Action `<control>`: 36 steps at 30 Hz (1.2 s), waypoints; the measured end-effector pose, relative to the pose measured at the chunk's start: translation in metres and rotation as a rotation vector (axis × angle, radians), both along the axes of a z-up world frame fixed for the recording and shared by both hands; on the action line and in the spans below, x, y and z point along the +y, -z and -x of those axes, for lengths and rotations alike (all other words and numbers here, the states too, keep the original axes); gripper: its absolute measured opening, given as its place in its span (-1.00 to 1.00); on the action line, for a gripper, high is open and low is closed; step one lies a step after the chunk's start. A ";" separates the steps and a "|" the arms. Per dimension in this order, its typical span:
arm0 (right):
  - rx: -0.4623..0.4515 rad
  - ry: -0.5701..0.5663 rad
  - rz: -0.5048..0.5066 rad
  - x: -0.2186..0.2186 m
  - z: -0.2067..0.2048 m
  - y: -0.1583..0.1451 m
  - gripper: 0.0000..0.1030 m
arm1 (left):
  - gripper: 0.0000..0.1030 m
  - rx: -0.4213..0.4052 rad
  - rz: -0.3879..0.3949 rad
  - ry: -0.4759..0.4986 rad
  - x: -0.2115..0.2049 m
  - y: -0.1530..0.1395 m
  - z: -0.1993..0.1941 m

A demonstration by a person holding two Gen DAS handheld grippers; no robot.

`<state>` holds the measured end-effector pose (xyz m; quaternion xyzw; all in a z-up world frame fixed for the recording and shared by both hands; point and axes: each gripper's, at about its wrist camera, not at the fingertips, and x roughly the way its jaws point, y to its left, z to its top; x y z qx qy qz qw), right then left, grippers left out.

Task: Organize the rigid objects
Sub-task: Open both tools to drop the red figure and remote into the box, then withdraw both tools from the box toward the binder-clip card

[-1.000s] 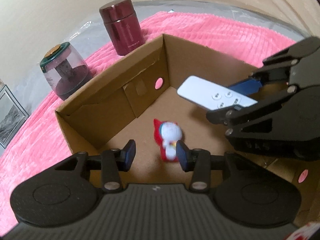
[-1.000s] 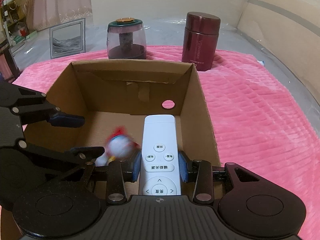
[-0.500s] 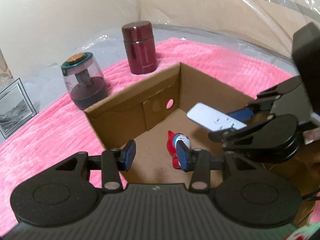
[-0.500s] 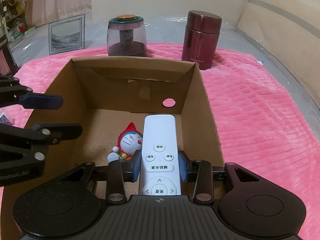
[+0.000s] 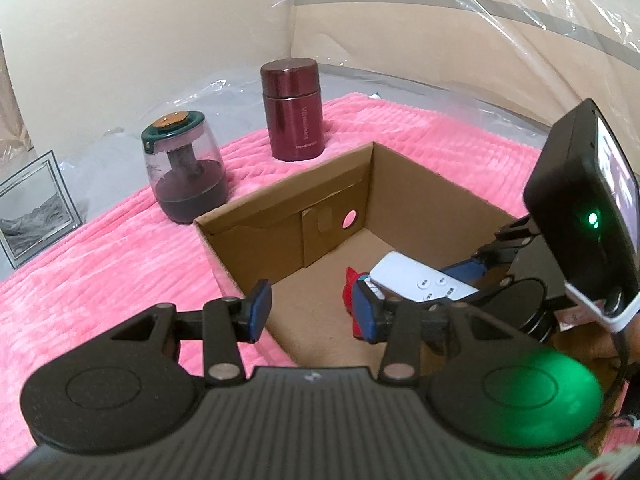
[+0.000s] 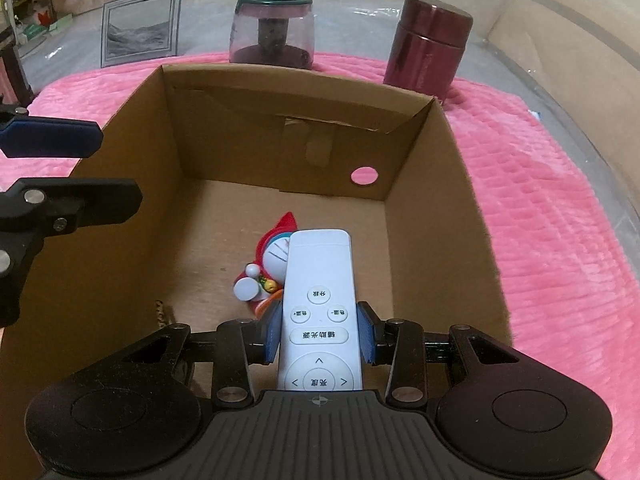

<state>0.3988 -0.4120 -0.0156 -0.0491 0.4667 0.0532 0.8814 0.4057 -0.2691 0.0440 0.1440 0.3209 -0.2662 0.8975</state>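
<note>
An open cardboard box [image 6: 240,128] stands on a pink blanket. A small red, white and blue toy figure [image 6: 272,252] lies on the box floor. My right gripper [image 6: 319,336] is shut on a white remote [image 6: 320,280], held low inside the box just above and right of the toy. In the left wrist view the remote [image 5: 420,280] partly covers the toy [image 5: 349,284]. My left gripper [image 5: 311,311] is open and holds nothing, hovering over the box's [image 5: 280,196] near left corner. It shows at the box's left wall as the left gripper [image 6: 52,168].
Behind the box stand a maroon flask [image 6: 430,48] and a clear jar with a green lid [image 6: 272,28]. A framed picture [image 6: 140,26] leans at the far left. The pink blanket [image 5: 100,264] spreads around the box. A screen device [image 5: 580,220] sits atop the right gripper.
My left gripper has drawn back and up out of the box toward its left side. The right gripper has lowered the remote deeper into the box, over the lying toy.
</note>
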 end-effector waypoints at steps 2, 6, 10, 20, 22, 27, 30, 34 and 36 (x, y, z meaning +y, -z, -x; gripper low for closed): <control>-0.010 0.007 -0.015 0.000 0.001 -0.001 -0.31 | -0.22 0.003 0.010 -0.006 0.002 0.000 0.000; -0.012 0.004 -0.028 0.000 0.004 -0.004 -0.31 | -0.22 -0.001 0.025 -0.016 0.006 -0.002 0.002; -0.040 0.017 -0.059 -0.002 0.015 -0.013 -0.31 | -0.22 -0.008 0.056 -0.037 0.016 -0.007 0.008; -0.187 0.029 -0.203 0.002 0.078 -0.077 -0.29 | -0.23 -0.048 0.181 -0.112 0.066 -0.040 0.055; -0.219 0.020 -0.227 0.006 0.096 -0.091 -0.28 | -0.23 -0.058 0.210 -0.132 0.080 -0.048 0.070; -0.297 0.020 -0.317 0.018 0.146 -0.118 -0.08 | -0.21 -0.080 0.262 -0.189 0.119 -0.062 0.115; -0.329 0.018 -0.371 0.027 0.174 -0.127 0.08 | -0.03 -0.090 0.290 -0.230 0.145 -0.066 0.143; -0.371 0.005 -0.409 0.049 0.212 -0.132 0.20 | 0.26 -0.112 0.304 -0.289 0.181 -0.070 0.180; -0.390 0.001 -0.409 0.061 0.229 -0.132 0.25 | 0.37 -0.123 0.300 -0.311 0.199 -0.070 0.200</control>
